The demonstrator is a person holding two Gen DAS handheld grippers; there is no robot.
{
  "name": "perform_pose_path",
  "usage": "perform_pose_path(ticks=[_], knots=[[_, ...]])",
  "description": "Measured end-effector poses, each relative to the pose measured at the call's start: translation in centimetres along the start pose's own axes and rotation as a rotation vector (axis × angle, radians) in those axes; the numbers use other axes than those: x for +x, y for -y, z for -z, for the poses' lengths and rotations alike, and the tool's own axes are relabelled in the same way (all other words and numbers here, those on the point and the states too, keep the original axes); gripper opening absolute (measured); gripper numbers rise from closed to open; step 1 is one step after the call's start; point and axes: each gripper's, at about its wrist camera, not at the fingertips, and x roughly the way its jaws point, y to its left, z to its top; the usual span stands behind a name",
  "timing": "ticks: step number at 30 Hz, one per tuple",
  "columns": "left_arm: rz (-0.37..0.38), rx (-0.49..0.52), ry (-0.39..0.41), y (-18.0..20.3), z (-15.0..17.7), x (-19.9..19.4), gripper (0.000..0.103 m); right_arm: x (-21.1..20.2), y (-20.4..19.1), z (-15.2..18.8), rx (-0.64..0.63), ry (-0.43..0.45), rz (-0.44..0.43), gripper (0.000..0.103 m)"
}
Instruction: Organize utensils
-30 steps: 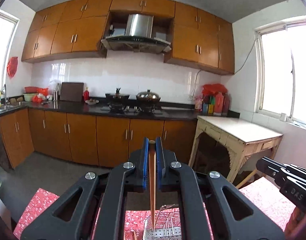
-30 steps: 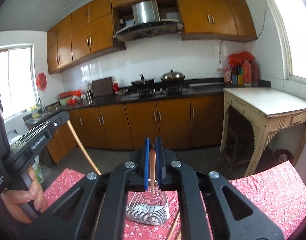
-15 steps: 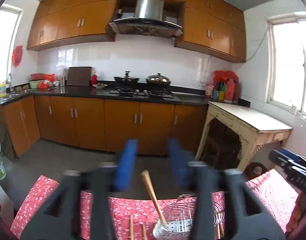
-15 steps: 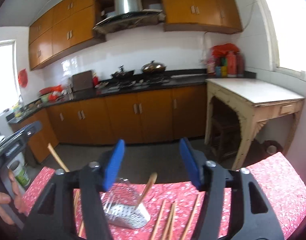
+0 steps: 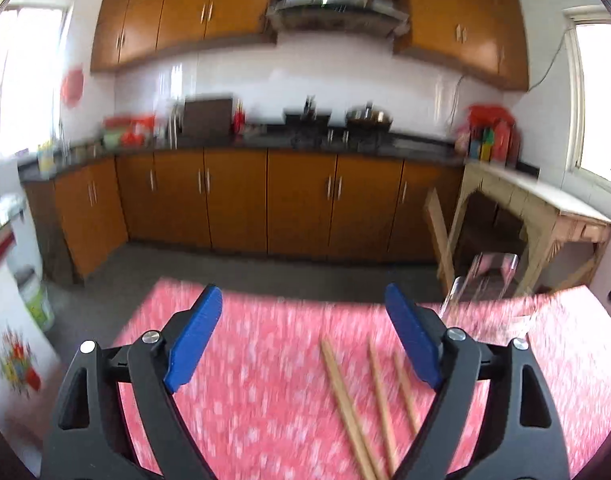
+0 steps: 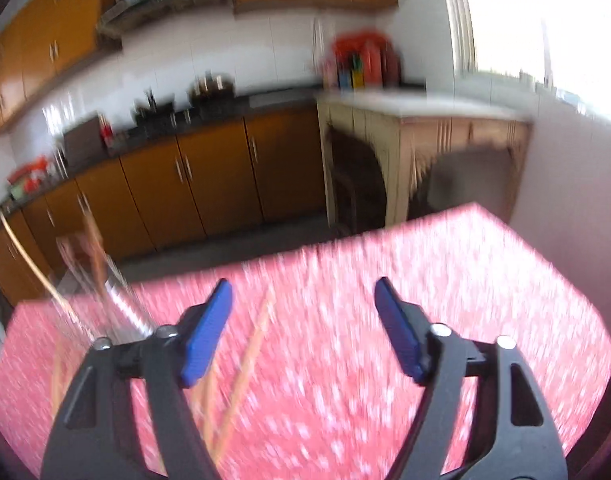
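The left gripper (image 5: 303,338) has its blue-padded fingers (image 5: 193,342) spread wide with nothing between them, hanging above the desk (image 5: 257,380) and its red patterned cloth. Just inside the right-hand finger, three wooden chopsticks (image 5: 347,400) lie loose on the cloth, roughly side by side and running away from the camera. Beyond that finger, toward the far right part of the desk, stands the wire utensil basket (image 5: 481,296), badly blurred; what it holds cannot be made out in this view.

The right gripper (image 6: 301,328) is likewise parted wide and empty, its blue fingers (image 6: 207,338) above the same cloth. Relative to the basket (image 6: 105,304), which in this view sits near the desk's far left corner, this gripper is off to the right and nearer the camera. A brown stick (image 6: 93,248) rises from the basket, and a pale, thin one (image 6: 29,264) leans out to its left; motion blur keeps me from telling exactly how either sits inside. More chopsticks (image 6: 249,364) lie on the cloth just right of the basket, passing under the gripper's left finger, and another lies in front of the basket near the desk's left edge.

Behind the basket, across the floor, runs a line of orange-brown kitchen cabinets (image 5: 233,200) under a dark counter, with a pale side table (image 6: 421,136) to their right.
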Motion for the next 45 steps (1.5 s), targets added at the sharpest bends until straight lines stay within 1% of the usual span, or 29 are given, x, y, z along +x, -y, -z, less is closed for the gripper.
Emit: perform_pose_path(ticks=[2,4,5,6,8,9,12,16,17,18,20,22,24,25,29,31,33,36,39,43,44,45], knots=[[0.006,-0.031,-0.067,-1.0,2.3,1.2,0.083,2.5,0.0,3.1,0.002,-0.102,-0.033,0.044],[0.037,-0.036,-0.157,-1.5,5.0,2.5,0.083,4.5,-1.0,5.4,0.004,-0.184,-0.070,0.035],[0.044,-0.015,-0.202,-1.3,6.3,3.1,0.083,5.3,-1.7,6.4,0.000,-0.214,-0.088,0.032],[0.039,0.008,-0.228,-1.2,7.2,3.4,0.083,5.8,-2.4,7.1,-0.006,-0.232,-0.096,0.032],[0.004,0.059,-0.284,-0.5,8.7,4.0,0.083,6.5,-3.9,7.9,-0.022,-0.248,-0.109,0.031],[0.006,0.062,-0.295,-0.2,9.2,4.1,0.083,6.7,-4.4,8.1,-0.027,-0.249,-0.112,0.031],[0.050,0.031,-0.320,-0.5,10.3,4.1,0.083,7.7,-6.2,8.0,-0.047,-0.254,-0.098,0.031],[0.067,0.042,-0.338,0.7,11.1,4.4,0.083,9.4,-8.0,7.8,-0.100,-0.290,-0.032,0.031],[0.067,0.047,-0.343,0.8,11.1,4.5,0.083,9.9,-8.0,8.0,-0.107,-0.303,-0.024,0.027],[0.079,0.050,-0.352,1.2,11.3,4.7,0.081,9.9,-7.9,8.0,-0.114,-0.290,-0.017,0.023],[0.093,0.046,-0.369,1.7,11.7,5.0,0.076,9.9,-7.1,8.4,-0.133,-0.283,0.008,0.009],[0.109,0.045,-0.400,2.4,12.1,5.7,0.070,9.8,-5.9,8.4,-0.113,-0.285,0.023,0.008],[0.111,0.057,-0.419,2.9,12.5,6.1,0.061,9.5,-3.9,8.4,-0.096,-0.279,0.050,0.008],[0.114,0.067,-0.427,3.3,12.7,6.3,0.060,9.4,-3.2,8.4,-0.091,-0.274,0.070,0.008],[0.098,0.110,-0.443,4.1,13.5,6.7,0.048,9.3,-1.4,8.2,-0.071,-0.269,0.080,0.008],[0.095,0.117,-0.437,4.2,13.6,6.6,0.047,9.3,-0.9,8.3,-0.069,-0.267,0.077,0.008],[0.095,0.122,-0.438,4.4,13.5,6.7,0.039,9.4,-1.0,8.3,-0.074,-0.263,0.079,0.008],[0.078,0.134,-0.432,4.8,13.3,6.9,0.036,9.2,-1.3,8.7,-0.083,-0.257,0.088,0.008],[0.110,0.118,-0.457,5.5,13.4,7.0,0.035,9.1,-1.6,8.9,-0.081,-0.257,0.073,0.008],[0.086,0.168,-0.449,7.1,13.6,7.2,0.035,9.0,-2.3,9.2,-0.088,-0.257,0.063,0.008],[0.081,0.171,-0.448,7.3,13.7,7.2,0.033,9.0,-2.4,9.3,-0.091,-0.256,0.062,0.008],[0.061,0.178,-0.445,7.4,13.7,7.4,0.025,8.9,-2.4,9.3,-0.093,-0.255,0.061,0.008]])
